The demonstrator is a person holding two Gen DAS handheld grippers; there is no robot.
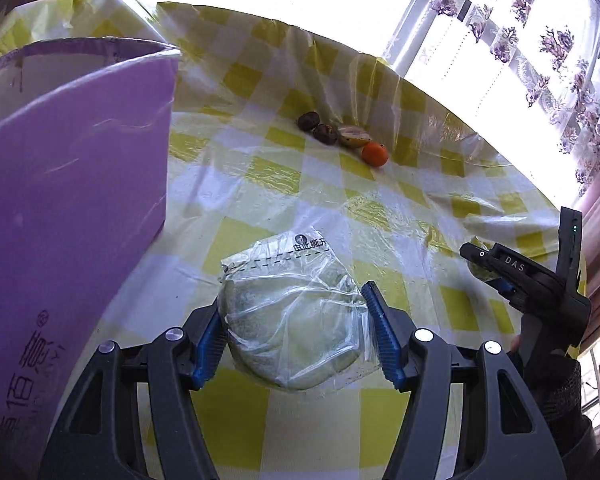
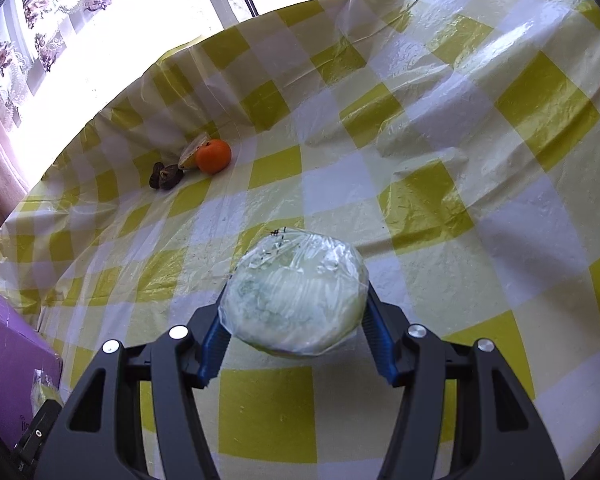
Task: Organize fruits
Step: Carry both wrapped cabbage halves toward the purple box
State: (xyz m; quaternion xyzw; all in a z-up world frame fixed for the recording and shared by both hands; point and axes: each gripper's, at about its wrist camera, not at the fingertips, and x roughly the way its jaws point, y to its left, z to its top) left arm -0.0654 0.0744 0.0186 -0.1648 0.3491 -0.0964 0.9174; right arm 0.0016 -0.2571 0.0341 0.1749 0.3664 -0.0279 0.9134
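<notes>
My left gripper (image 1: 294, 302) is shut on a pale green round fruit (image 1: 292, 332) wrapped in a clear printed bag, its blue pads pressing both sides. It is held beside a tall purple box (image 1: 72, 200). My right gripper (image 2: 296, 296) is shut on a second wrapped green fruit (image 2: 296, 304) over the checked cloth. Far across the table lies a small group: an orange (image 1: 375, 154) (image 2: 214, 156), a cut yellow fruit piece (image 1: 354, 136) (image 2: 192, 152) and two dark brown fruits (image 1: 318, 128) (image 2: 166, 176).
The table wears a yellow-and-white checked plastic cloth (image 2: 440, 200) with creases. A bright window with flowered curtains (image 1: 560, 60) runs along the far edge. The purple box (image 2: 12, 368) shows at the lower left of the right wrist view. One of the right gripper's fingers (image 1: 500, 262) appears in the left wrist view.
</notes>
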